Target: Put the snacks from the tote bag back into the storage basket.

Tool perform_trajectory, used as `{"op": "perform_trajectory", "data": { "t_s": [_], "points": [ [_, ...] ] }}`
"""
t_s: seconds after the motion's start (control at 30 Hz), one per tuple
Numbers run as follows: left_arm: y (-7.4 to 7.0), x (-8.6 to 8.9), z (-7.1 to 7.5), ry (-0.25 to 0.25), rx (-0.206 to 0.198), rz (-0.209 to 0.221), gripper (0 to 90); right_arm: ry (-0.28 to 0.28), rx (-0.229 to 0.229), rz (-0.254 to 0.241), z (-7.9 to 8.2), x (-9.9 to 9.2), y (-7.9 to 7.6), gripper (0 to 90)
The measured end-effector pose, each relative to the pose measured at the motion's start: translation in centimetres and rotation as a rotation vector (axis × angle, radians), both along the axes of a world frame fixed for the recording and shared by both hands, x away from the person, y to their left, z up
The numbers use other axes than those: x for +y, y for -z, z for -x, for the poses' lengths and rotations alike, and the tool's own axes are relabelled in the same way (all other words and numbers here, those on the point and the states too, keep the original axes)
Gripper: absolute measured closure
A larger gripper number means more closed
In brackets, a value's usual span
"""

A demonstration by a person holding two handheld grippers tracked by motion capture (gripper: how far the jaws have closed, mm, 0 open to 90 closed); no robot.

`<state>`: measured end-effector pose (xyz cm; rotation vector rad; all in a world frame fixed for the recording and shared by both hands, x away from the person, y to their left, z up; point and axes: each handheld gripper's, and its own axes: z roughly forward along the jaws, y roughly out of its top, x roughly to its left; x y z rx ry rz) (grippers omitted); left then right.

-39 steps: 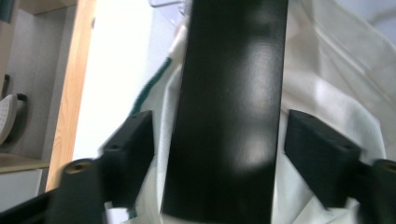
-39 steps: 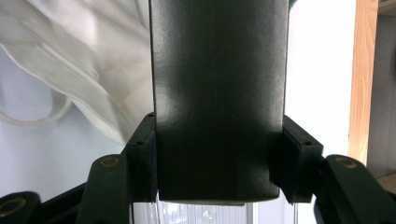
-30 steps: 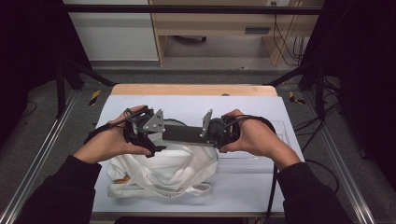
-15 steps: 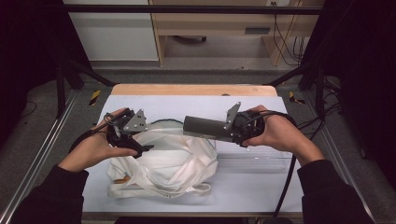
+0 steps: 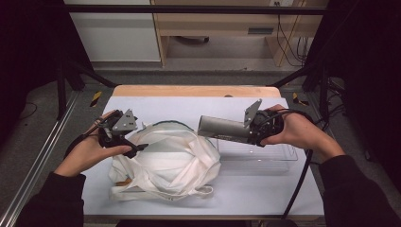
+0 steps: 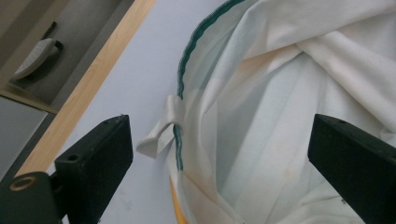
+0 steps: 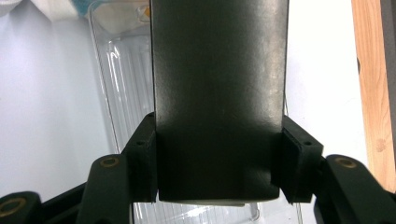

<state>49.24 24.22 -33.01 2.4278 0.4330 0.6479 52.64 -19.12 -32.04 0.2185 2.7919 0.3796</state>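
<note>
Right tongs (image 5: 204, 127) clamp the dark cylinder (image 5: 222, 129) — keep it level; left tongs (image 5: 142, 147), wide open and empty, should pinch the white bag (image 5: 170, 163) rim between them.

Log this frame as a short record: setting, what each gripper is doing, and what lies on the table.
setting: white table with a wooden far edge
right gripper: jaws shut on the dark grey cylinder, held level above the table
left gripper: jaws open, at the left edge of the cloth bag, gripping nothing
cloth bag: white, crumpled, green-trimmed rim, handles loose at the near side
clear plastic tray: on the table beneath the right gripper, right of the bag
</note>
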Motion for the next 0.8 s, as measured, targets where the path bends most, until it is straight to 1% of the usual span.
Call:
{"op": "perform_trajectory", "data": {
  "t_s": [0.03,0.07,0.17,0.2,0.27,0.47,0.6,0.63,0.7,0.73,0.77,0.8],
  "points": [
    [0.1,0.3,0.2,-0.008,-0.005,0.001,6.7,-0.008,-0.004,0.006,0.0,-0.2,0.0,43.2],
    [0.2,0.6,0.4,-0.021,-0.01,0.006,6.7,-0.009,-0.004,0.002,0.1,-0.3,0.0,43.2],
    [0.7,1.6,0.9,-0.046,-0.008,0.032,6.6,-0.016,0.004,0.016,0.2,-1.0,0.2,43.1],
    [0.8,1.9,1.0,-0.053,-0.005,0.034,6.4,-0.012,0.003,0.026,0.2,-1.2,0.3,43.2],
    [1.3,2.2,1.2,-0.067,0.005,0.03,6.2,0.0,0.006,0.028,0.3,-1.6,0.6,43.1],
    [2.5,2.7,1.6,-0.094,0.019,0.056,6.3,0.035,0.0,0.019,0.5,-2.9,1.1,43.1],
    [3.2,3.0,2.0,-0.098,0.024,0.098,6.4,0.051,-0.008,0.01,0.5,-3.3,1.1,43.1],
    [3.4,3.0,2.0,-0.098,0.026,0.106,6.5,0.048,-0.014,0.009,0.5,-3.4,1.0,43.1],
    [3.6,3.1,2.1,-0.102,0.018,0.113,6.7,0.047,-0.016,0.007,0.6,-3.5,0.9,43.1],
    [3.7,3.2,2.2,-0.107,0.02,0.129,6.7,0.05,-0.015,0.006,0.6,-3.5,0.9,43.1],
    [3.8,3.3,2.2,-0.109,0.021,0.138,6.7,0.048,-0.02,0.0,0.5,-3.6,0.9,43.1],
    [3.9,3.4,2.3,-0.11,0.02,0.146,6.8,0.045,-0.018,0.004,0.5,-3.7,0.8,43.2]
  ]
}}
